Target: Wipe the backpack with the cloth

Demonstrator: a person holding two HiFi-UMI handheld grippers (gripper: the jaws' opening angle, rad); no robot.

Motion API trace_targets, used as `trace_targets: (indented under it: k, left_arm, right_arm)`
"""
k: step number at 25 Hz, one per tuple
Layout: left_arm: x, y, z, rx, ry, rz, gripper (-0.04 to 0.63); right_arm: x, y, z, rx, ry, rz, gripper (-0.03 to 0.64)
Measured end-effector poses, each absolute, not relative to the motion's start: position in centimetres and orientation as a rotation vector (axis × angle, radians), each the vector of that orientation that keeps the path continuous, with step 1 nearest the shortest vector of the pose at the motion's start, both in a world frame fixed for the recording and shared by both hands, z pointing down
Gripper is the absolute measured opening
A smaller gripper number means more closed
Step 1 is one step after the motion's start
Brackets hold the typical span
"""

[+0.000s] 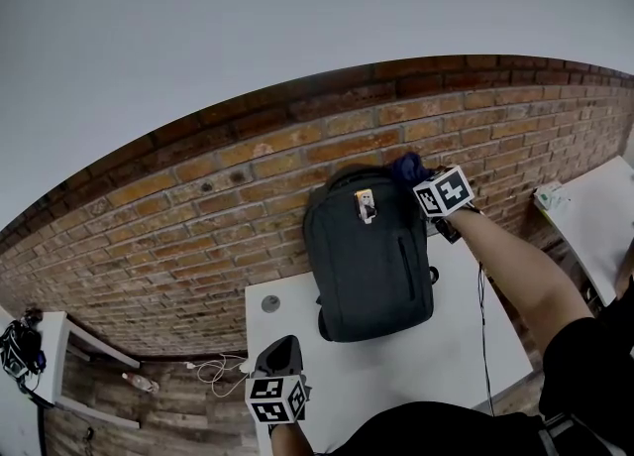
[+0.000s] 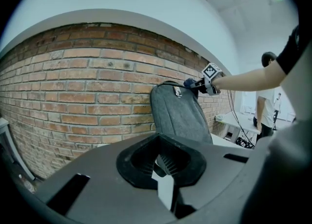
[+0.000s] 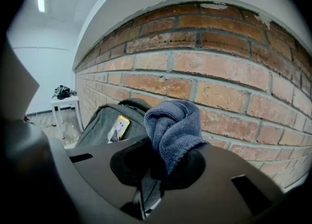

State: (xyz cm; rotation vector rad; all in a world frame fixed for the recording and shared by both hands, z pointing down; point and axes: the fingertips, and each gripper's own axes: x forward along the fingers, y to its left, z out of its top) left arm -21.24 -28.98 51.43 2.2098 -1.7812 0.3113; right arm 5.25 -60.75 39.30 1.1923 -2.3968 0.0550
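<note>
A dark grey backpack [image 1: 369,256] stands upright on the white table [image 1: 396,375], leaning on the brick wall, with a small yellow tag [image 1: 366,205] near its top. My right gripper [image 1: 424,178] is at the backpack's top right corner, shut on a bunched blue cloth [image 1: 406,167]. In the right gripper view the cloth [image 3: 173,128] sticks up from the jaws of the right gripper [image 3: 158,172], with the backpack [image 3: 102,123] just to its left. My left gripper [image 1: 280,353] hovers low by the table's front left corner, well short of the backpack [image 2: 178,116]. In its own view the left gripper [image 2: 163,162] looks shut and holds nothing.
The brick wall [image 1: 198,206] runs right behind the backpack. A round grommet [image 1: 270,303] sits in the table, left of the backpack. A black cable [image 1: 482,315] crosses the table's right side. Another white table [image 1: 594,216] stands at right. A person [image 2: 267,111] stands farther off.
</note>
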Motion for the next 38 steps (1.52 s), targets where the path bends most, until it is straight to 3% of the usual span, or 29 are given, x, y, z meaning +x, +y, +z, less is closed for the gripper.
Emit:
trace_targets:
  k: [23,38]
  left_arm:
    - [-20.2,-29.4,51.9,2.206,-1.775,0.373,-0.009]
    - [-19.6,-29.3,52.4,2.207,-1.760,0.391,-0.009]
  right_arm:
    - [10.3,-59.8,45.6,1.032,-2.484,0.399,0.037]
    - [10.9,-56.0,50.7,0.876,-2.493,0.447,0.037]
